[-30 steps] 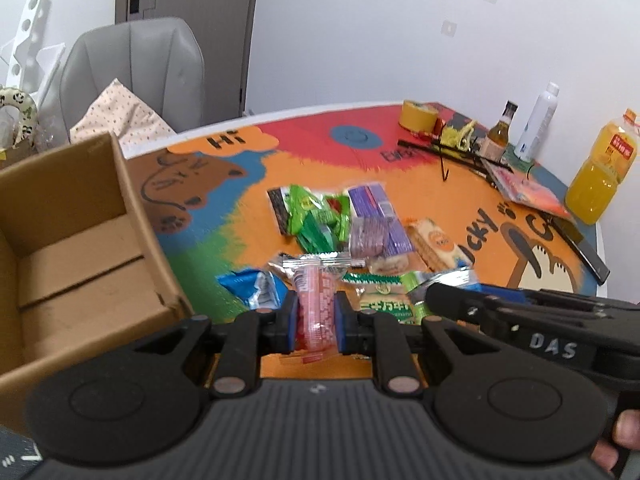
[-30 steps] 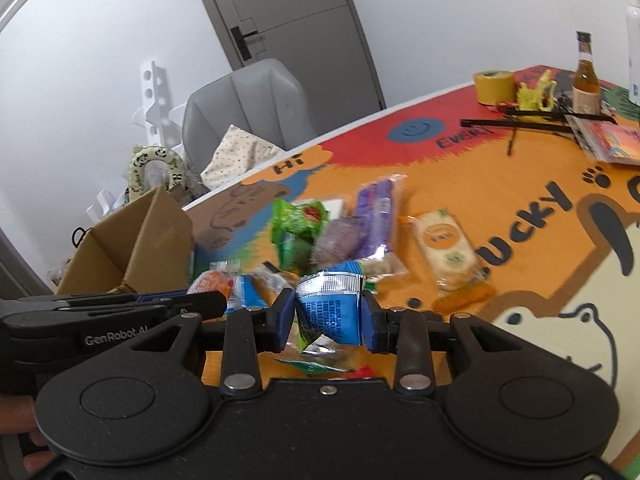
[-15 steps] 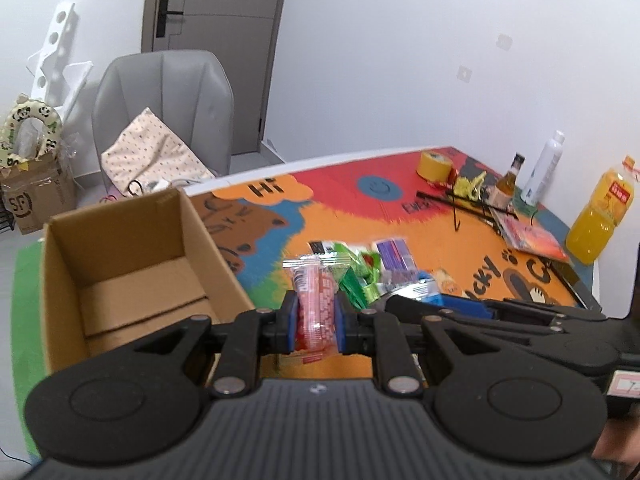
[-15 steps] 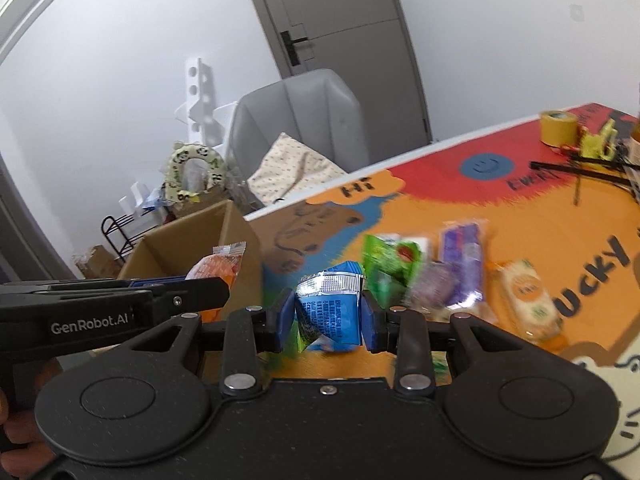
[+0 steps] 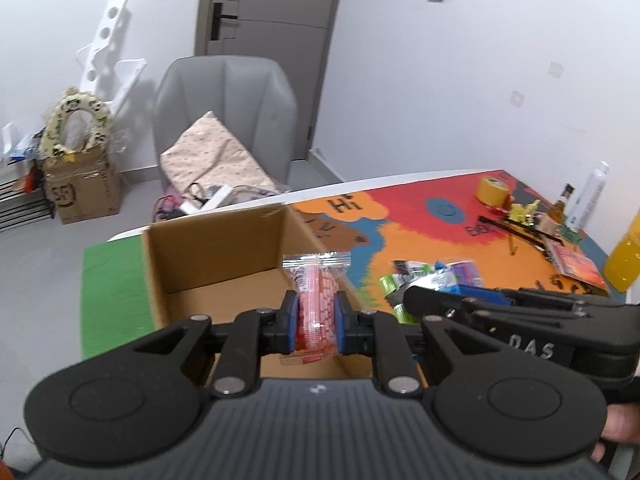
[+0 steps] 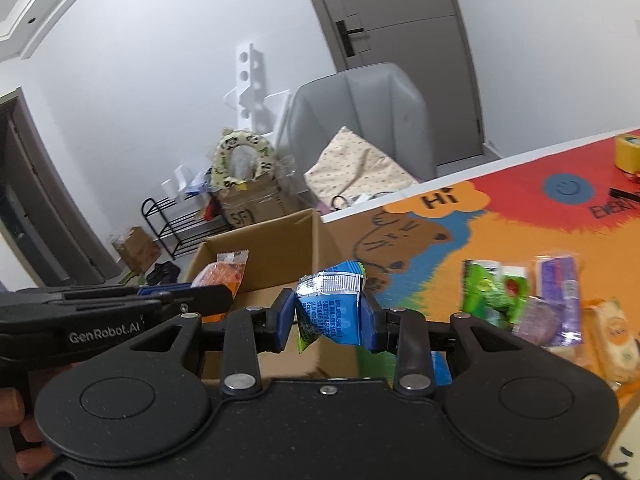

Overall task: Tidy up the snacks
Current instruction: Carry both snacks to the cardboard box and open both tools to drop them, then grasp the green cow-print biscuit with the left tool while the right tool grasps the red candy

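Observation:
My left gripper [image 5: 317, 325] is shut on a red snack packet [image 5: 316, 300] and holds it over the open cardboard box [image 5: 208, 252]. My right gripper [image 6: 329, 322] is shut on a blue snack packet [image 6: 330, 306], held just right of the box [image 6: 276, 240] above its near right corner. The left gripper and its red packet [image 6: 222, 274] show at the left of the right wrist view. Several more snack packets [image 6: 520, 300] lie on the colourful table mat [image 6: 520, 216]; they also show in the left wrist view [image 5: 432, 276].
A grey chair [image 5: 224, 112] with a cushion stands behind the table. A tape roll [image 5: 493, 190], bottles [image 5: 584, 200] and an orange juice bottle [image 5: 624, 260] stand at the table's far right. A taped cardboard box [image 5: 80, 188] and a black rack [image 6: 176, 224] are on the floor.
Both grippers have moved left from the snack pile toward the box, each carrying its packet. The left one has come over the box's inside.

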Action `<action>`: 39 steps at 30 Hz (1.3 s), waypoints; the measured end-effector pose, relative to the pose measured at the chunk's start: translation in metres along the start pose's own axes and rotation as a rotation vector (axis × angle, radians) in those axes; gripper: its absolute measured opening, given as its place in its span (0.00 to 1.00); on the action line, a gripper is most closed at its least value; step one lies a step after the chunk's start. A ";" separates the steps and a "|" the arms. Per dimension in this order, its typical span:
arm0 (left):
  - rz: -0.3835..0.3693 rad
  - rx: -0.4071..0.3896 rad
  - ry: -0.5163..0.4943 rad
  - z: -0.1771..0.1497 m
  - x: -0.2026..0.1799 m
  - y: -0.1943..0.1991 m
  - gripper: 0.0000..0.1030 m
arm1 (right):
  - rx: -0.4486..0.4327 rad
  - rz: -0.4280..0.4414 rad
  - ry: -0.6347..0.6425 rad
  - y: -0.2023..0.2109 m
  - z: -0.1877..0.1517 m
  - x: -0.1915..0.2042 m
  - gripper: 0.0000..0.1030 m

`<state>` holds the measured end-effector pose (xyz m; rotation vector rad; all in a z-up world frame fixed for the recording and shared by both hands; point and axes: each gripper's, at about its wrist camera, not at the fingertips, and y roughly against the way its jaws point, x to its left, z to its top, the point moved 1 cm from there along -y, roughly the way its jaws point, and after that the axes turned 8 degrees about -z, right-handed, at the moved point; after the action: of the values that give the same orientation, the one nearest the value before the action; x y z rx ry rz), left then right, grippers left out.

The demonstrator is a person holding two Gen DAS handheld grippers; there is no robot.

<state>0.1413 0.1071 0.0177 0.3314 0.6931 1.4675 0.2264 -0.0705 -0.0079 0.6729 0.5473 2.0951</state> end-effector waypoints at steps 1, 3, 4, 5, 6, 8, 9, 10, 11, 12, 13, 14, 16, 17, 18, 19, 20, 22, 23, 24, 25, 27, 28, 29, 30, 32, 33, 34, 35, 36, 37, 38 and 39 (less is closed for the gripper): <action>0.007 0.001 0.006 0.000 0.004 0.001 0.17 | 0.002 0.006 0.005 -0.002 0.001 0.003 0.32; 0.025 0.003 0.014 0.000 0.013 0.004 0.17 | 0.007 0.017 0.013 -0.007 0.003 0.010 0.32; 0.032 0.005 0.018 0.000 0.017 0.004 0.17 | 0.010 0.022 0.016 -0.009 0.003 0.013 0.32; 0.038 0.008 0.024 -0.001 0.021 0.005 0.17 | 0.013 0.026 0.020 -0.011 0.004 0.016 0.32; 0.042 0.012 0.033 -0.002 0.025 0.005 0.17 | 0.014 0.030 0.023 -0.012 0.004 0.019 0.32; 0.048 0.020 0.050 -0.005 0.032 0.003 0.17 | 0.017 0.039 0.030 -0.014 0.005 0.025 0.32; 0.053 0.028 0.061 -0.007 0.035 0.002 0.17 | 0.019 0.043 0.035 -0.016 0.006 0.028 0.32; 0.057 0.035 0.068 -0.008 0.038 0.000 0.17 | 0.022 0.048 0.038 -0.018 0.006 0.030 0.32; 0.065 0.038 0.074 -0.010 0.041 0.000 0.17 | 0.024 0.054 0.039 -0.019 0.006 0.032 0.32; 0.073 0.035 0.077 -0.011 0.043 0.000 0.18 | 0.028 0.062 0.039 -0.021 0.006 0.033 0.32; 0.081 0.034 0.078 -0.012 0.044 0.000 0.20 | 0.035 0.073 0.036 -0.022 0.006 0.033 0.33; 0.080 0.033 0.079 -0.012 0.045 0.000 0.20 | 0.041 0.083 0.029 -0.023 0.007 0.033 0.35; 0.082 0.038 0.080 -0.014 0.046 0.002 0.27 | 0.037 0.077 0.017 -0.023 0.007 0.030 0.44; 0.089 0.038 0.078 -0.015 0.046 0.004 0.30 | 0.034 0.075 0.014 -0.022 0.007 0.029 0.46; 0.095 0.036 0.075 -0.015 0.045 0.004 0.39 | 0.035 0.075 0.007 -0.021 0.006 0.026 0.53; 0.102 0.033 0.071 -0.016 0.045 0.006 0.51 | 0.032 0.071 0.001 -0.019 0.006 0.023 0.62; 0.106 0.029 0.067 -0.017 0.045 0.008 0.56 | 0.026 0.061 -0.001 -0.017 0.005 0.019 0.66; 0.114 0.018 0.064 -0.018 0.044 0.012 0.71 | 0.011 0.037 -0.002 -0.012 0.004 0.012 0.77; 0.119 0.013 0.066 -0.018 0.043 0.013 0.73 | 0.007 0.027 -0.005 -0.010 0.003 0.008 0.79; 0.127 0.000 0.068 -0.018 0.042 0.015 0.76 | 0.003 0.019 -0.008 -0.008 0.003 0.004 0.83; 0.133 -0.011 0.071 -0.019 0.041 0.018 0.78 | 0.000 0.011 -0.012 -0.004 0.002 -0.001 0.87; 0.149 -0.029 0.070 -0.019 0.037 0.021 0.81 | -0.007 -0.017 -0.017 0.001 0.000 -0.009 0.93; 0.157 -0.037 0.068 -0.020 0.034 0.023 0.82 | -0.011 -0.031 -0.020 0.004 -0.002 -0.013 0.95; 0.164 -0.041 0.066 -0.021 0.031 0.024 0.83 | -0.013 -0.041 -0.022 0.008 -0.003 -0.018 0.95; 0.171 -0.044 0.063 -0.022 0.027 0.025 0.83 | -0.014 -0.046 -0.022 0.011 -0.003 -0.022 0.96; 0.170 -0.041 0.058 -0.023 0.021 0.026 0.83 | -0.013 -0.060 -0.019 0.019 -0.006 -0.029 0.98; 0.163 -0.035 0.058 -0.024 0.018 0.026 0.83 | -0.016 -0.068 -0.018 0.024 -0.008 -0.034 0.98; 0.154 -0.030 0.059 -0.025 0.014 0.026 0.83 | -0.018 -0.076 -0.017 0.028 -0.009 -0.037 0.99; 0.146 -0.027 0.058 -0.025 0.011 0.026 0.83 | -0.017 -0.089 -0.016 0.033 -0.011 -0.041 1.00; 0.139 -0.025 0.058 -0.026 0.005 0.026 0.83 | -0.018 -0.102 -0.016 0.037 -0.012 -0.044 1.00; 0.133 -0.025 0.055 -0.026 0.001 0.026 0.83 | -0.022 -0.111 -0.015 0.041 -0.014 -0.048 1.00; 0.127 -0.024 0.048 -0.028 -0.004 0.025 0.83 | -0.024 -0.117 -0.016 0.045 -0.015 -0.052 1.00; 0.114 -0.024 0.037 -0.028 -0.009 0.025 0.83 | -0.025 -0.120 -0.019 0.048 -0.016 -0.056 1.00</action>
<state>0.1044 0.0948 0.0132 0.3309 0.6949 1.5926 0.2155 -0.1454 -0.0067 0.6302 0.5368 1.9786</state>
